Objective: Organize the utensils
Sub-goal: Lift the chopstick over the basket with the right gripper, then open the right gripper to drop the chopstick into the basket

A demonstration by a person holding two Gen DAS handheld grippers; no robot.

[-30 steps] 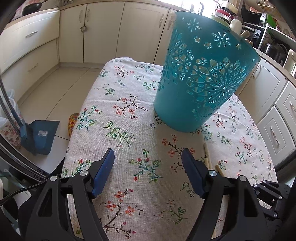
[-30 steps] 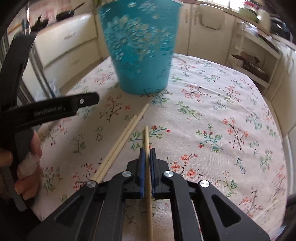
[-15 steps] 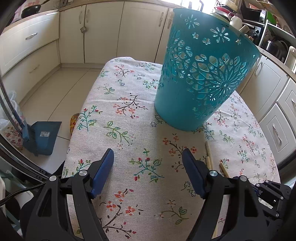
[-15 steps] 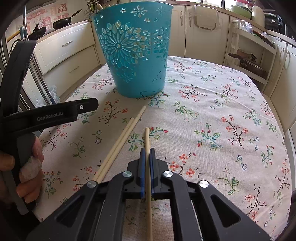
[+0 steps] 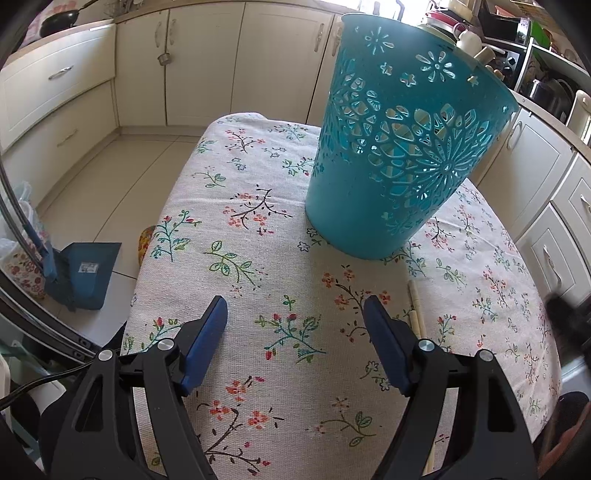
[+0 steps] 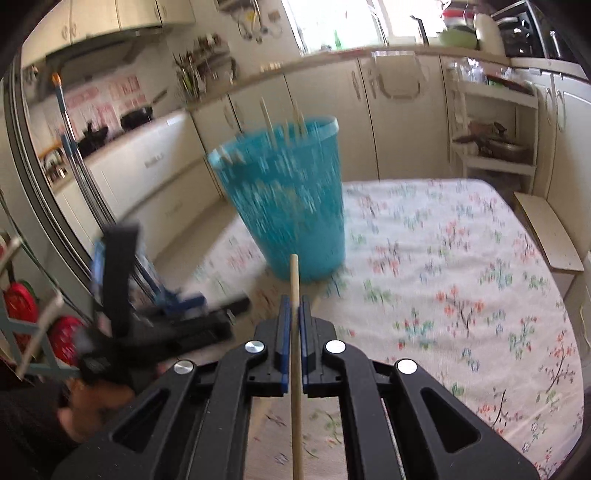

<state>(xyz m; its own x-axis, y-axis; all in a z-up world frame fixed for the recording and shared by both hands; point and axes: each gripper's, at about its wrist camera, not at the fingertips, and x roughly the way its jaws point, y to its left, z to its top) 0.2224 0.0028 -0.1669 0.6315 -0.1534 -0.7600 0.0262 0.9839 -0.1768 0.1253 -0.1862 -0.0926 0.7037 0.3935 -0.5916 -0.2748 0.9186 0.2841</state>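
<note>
Bright daylight fills both views, coming from a window [image 6: 354,26] that is blown out to white glare. The left wrist view is sharp, with soft shadows under the teal basket [image 5: 402,155] on the table [image 5: 258,229]. The right wrist view is smeared by motion blur across basket, tablecloth and cupboards. Fisheye distortion bends the edges, and dark vignetting rims the corners.

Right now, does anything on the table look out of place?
Yes: two chopsticks lie loose on the tablecloth near the teal basket, which already holds others; the right tool grips a third.
</note>
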